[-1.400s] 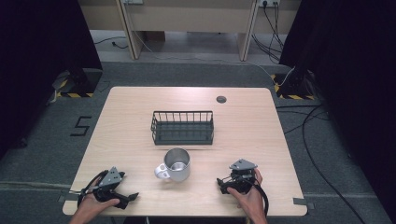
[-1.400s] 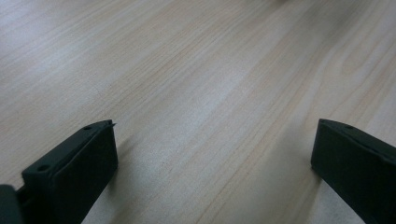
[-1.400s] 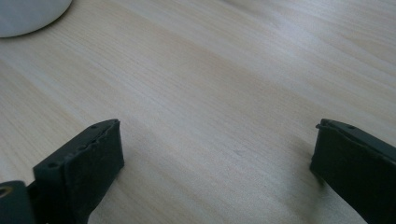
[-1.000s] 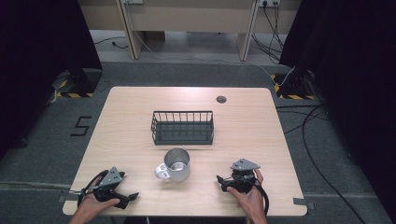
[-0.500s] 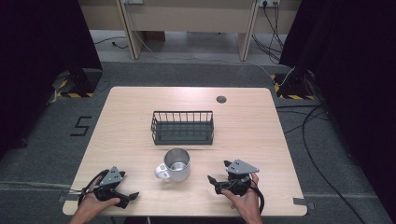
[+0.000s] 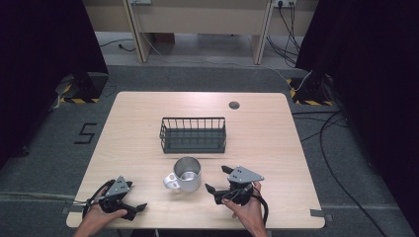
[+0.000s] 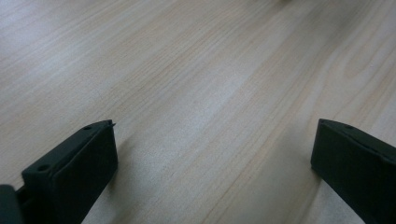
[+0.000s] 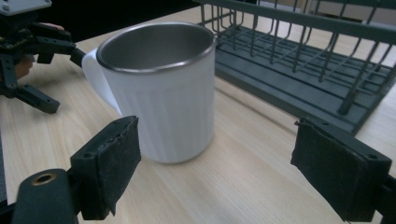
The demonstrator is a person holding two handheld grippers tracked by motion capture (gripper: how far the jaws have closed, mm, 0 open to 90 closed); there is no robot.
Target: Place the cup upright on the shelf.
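Table [image 6: 276,148]: light wood, four items.

1. Mug [image 6: 187,174]: white outside, steel inside, upright. It stands near the front edge, about midway along it, just in front of the rack. Its handle points towards the front left corner. Nothing touches it.
2. Rack [image 6: 193,134]: dark wire, rectangular, at the table's centre.
3. Left gripper [image 6: 136,196]: held in the left hand [image 6: 99,210] at the front left corner, well apart from the mug. Its jaws stand wide apart over bare wood, with nothing between them.
4. Right gripper [image 6: 216,178]: held in the right hand [image 6: 247,207] by the front edge, just right of the mug and pointing at it. Its jaws are spread wide and short of the mug, gripping nothing.

Also a small round grommet [image 6: 233,104] near the far edge.
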